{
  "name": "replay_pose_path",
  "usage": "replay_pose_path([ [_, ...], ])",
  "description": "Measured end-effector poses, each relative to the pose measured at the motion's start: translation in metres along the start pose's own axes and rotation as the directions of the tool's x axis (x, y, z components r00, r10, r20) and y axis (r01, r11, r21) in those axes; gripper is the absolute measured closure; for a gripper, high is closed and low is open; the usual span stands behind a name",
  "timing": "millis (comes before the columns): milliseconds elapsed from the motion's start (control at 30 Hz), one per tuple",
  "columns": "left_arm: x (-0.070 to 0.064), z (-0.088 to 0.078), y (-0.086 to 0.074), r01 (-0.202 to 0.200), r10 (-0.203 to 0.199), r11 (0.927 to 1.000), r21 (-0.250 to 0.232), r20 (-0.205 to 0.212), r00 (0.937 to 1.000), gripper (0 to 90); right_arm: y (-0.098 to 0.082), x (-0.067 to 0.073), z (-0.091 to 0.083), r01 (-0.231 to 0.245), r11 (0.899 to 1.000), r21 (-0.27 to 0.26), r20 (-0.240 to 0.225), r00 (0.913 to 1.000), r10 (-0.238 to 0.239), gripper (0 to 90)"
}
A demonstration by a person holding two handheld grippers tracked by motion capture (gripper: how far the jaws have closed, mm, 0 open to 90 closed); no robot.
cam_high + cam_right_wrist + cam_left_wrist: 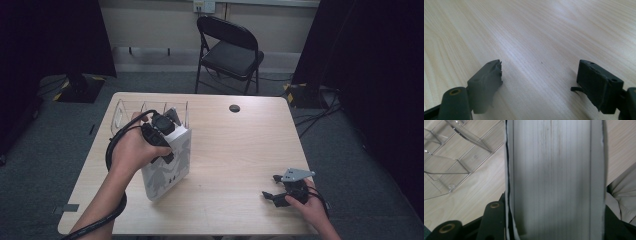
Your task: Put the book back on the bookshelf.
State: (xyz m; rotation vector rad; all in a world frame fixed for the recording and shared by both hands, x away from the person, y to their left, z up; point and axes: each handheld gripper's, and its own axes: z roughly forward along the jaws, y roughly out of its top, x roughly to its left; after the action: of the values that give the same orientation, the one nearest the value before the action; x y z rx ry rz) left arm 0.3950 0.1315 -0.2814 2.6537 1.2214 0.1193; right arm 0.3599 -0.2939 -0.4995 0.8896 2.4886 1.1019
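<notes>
Clear divider rack sits at the table's far left. My left gripper is clamped across the top edge of the white book, which stands tilted on the table just in front of the rack. Risk: a grip this high lets the book swing, clip a divider and shove the light rack. Right gripper rests on the table, jaws wide apart, holding nothing, too far off to steady it.

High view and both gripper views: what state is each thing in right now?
Thick white book with grey figures on its cover: upright on the table, clamped.
Left tool: shut on the book's top edge.
Right tool: open, empty, low over the table.
Clear plastic divider rack: empty.
Black folding chair: unfolded, unoccupied.
</notes>
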Motion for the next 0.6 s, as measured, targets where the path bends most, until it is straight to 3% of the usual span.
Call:
replay_pose_path([
  [600, 0.019, -0.002, -0.007, 0.071, -0.071, 0.9975, -0.004, -0.010, 0.9974, 53.5, 0.000, 0.000, 0.000, -0.001, 1.000, 0.000, 0.000, 1.0000, 0.001, 19.3],
])
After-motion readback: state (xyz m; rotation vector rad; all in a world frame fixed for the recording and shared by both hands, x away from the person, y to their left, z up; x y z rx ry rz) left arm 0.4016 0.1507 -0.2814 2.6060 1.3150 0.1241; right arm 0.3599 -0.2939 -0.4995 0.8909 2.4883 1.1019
